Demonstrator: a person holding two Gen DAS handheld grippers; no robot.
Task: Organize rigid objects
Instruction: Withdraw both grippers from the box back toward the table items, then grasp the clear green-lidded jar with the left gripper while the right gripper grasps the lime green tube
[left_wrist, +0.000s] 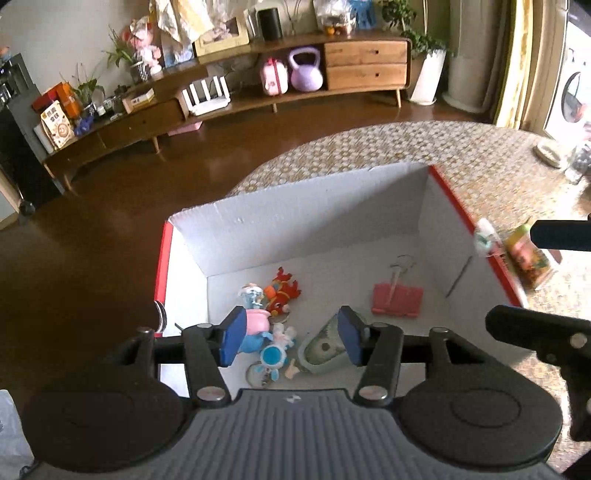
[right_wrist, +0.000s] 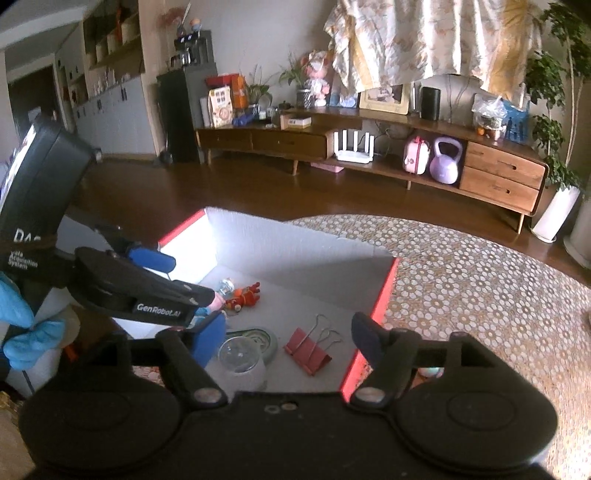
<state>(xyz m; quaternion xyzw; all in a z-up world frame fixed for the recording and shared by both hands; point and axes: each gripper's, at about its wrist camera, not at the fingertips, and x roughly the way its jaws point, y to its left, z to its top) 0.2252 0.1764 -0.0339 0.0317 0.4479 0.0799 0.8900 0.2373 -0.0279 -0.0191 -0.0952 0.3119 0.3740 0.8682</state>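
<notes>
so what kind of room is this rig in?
Looks like a home living room: a long wooden sideboard with a router and kettlebell, potted plants, and a washing machine beyond.

A: Quick count, pls. Boxes?
B: 1 cardboard box (left_wrist: 295, 221), red-edged, on the worktop (left_wrist: 480, 166).
A: Inside it?
B: 1 red binder clip (left_wrist: 397, 300), 1 red crab-ish toy (left_wrist: 282, 290), 1 greenish round dish (left_wrist: 321, 350), 1 clear dome thing (right_wrist: 242, 360). Plus approx 2-3 pink/blue keychain figures (left_wrist: 258, 328), bunched up, can't split them exactly.
A: Outside the box?
B: 1 printed packet (left_wrist: 528, 258) by the right wall, 1 small white-green item (left_wrist: 484, 236) at the rim.
A: Grippers?
B: 2.
</notes>
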